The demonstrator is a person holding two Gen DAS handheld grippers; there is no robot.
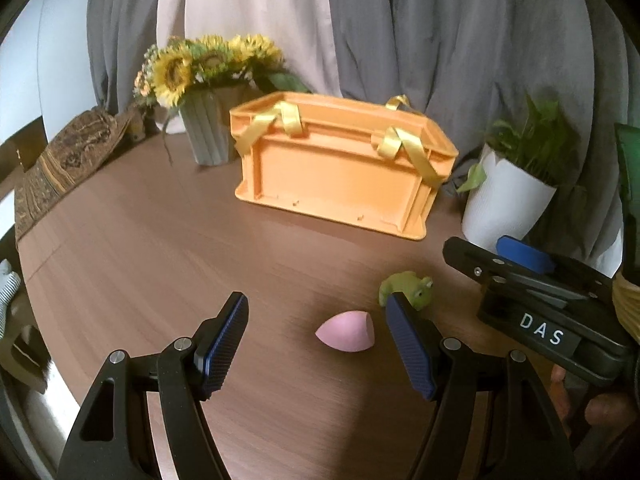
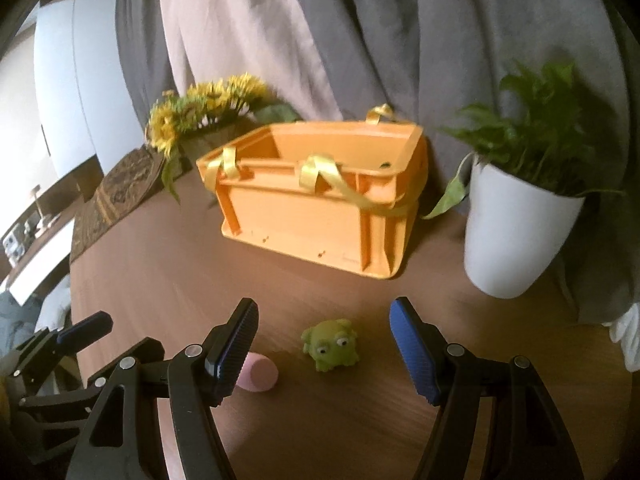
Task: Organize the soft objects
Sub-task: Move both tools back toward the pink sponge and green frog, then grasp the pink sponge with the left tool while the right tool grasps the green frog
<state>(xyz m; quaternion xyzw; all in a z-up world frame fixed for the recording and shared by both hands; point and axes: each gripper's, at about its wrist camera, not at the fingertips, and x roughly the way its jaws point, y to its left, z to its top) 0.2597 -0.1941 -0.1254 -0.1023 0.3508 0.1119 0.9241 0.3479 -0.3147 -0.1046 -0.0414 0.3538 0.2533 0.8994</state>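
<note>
Left wrist view: left claw (image 1: 316,344) spread wide, pink sponge (image 1: 346,331) on desk (image 1: 160,248) between its fingers, green frog (image 1: 408,288) just beside; right claw (image 2: 322,344) spread around frog; orange basket (image 1: 340,164) empty-looking behind; risk: claws collide, or sponge squirts out when squeezed.

Table (image 1: 160,260): showing a brown wood-grain surface with a low sheen; orange crate (image 1: 340,172) showing smooth, matt moulded plastic, its yellow ribbons (image 1: 404,148) looking like glossy satin cloth. Pink sponge (image 1: 346,331) presenting a matt, soft foam look; green frog toy (image 2: 330,344) appearing as smooth, rubbery material. White plant pot (image 2: 516,240) showing a finely ribbed matt wall; left hand-held gripper (image 1: 316,344) showing ridged blue pads (image 1: 226,344) on matt black plastic arms with metal pins.
</note>
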